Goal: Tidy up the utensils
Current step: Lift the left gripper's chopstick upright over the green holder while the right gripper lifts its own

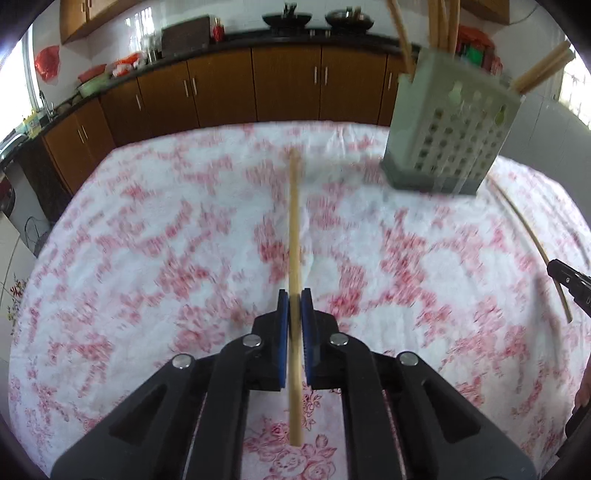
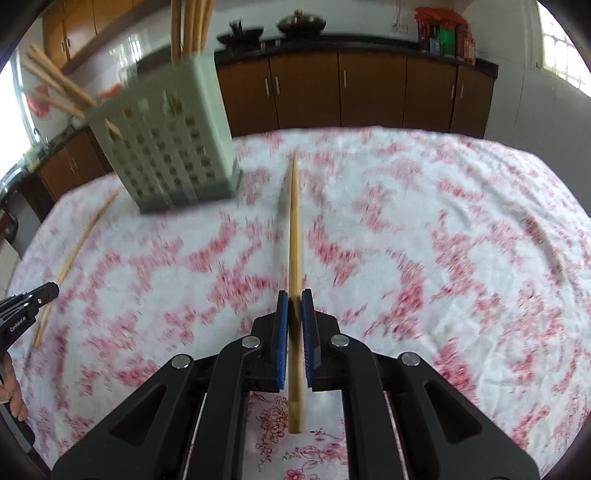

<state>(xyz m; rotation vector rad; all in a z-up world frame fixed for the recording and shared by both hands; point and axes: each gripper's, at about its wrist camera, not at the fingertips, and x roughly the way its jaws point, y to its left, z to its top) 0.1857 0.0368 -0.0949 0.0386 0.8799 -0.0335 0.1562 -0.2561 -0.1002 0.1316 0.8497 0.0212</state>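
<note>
Two grippers, left gripper (image 1: 294,295) and right gripper (image 2: 294,295), each clench one chopstick (image 1: 294,229) (image 2: 294,229).

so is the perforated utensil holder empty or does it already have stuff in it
Not empty. The pale green perforated plastic utensil holder already has several wooden chopsticks standing in it, their ends sticking out above its rim.

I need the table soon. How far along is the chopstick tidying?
Done: several chopsticks already stand in the perforated holder. In hand: the left gripper and the right gripper each have their jaws shut on one chopstick. Left: both held chopsticks still need to go in, and a loose chopstick lies on the floral tablecloth.
</note>
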